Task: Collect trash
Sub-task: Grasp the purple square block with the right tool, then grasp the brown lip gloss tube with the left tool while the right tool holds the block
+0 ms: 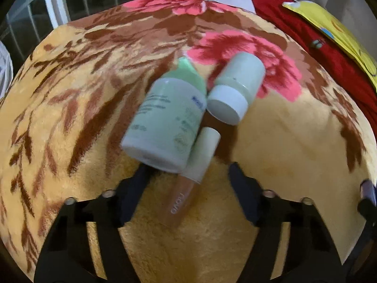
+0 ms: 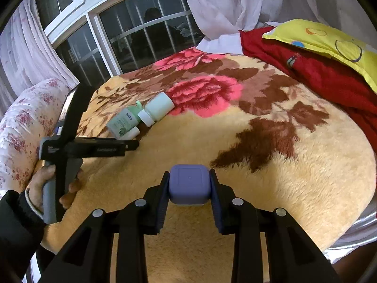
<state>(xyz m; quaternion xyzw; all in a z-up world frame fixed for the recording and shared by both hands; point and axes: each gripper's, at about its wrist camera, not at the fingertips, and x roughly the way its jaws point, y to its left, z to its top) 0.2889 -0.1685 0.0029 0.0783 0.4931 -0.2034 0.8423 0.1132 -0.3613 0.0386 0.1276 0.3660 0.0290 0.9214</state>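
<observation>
The left hand-held gripper (image 1: 188, 176) hung half open over a tight cluster on the floral blanket (image 1: 271, 141): a green squeeze bottle (image 1: 165, 118), a white-capped jar (image 1: 235, 89) and a slim peach tube (image 1: 188, 188) lying between its jaws, untouched. Because all three touched, a grip on the tube could have nudged or rolled its neighbours. The right hand-held gripper (image 2: 189, 186) was clamped on a small purple box (image 2: 189, 184); a loosened grip would have dropped it onto the bed.
</observation>
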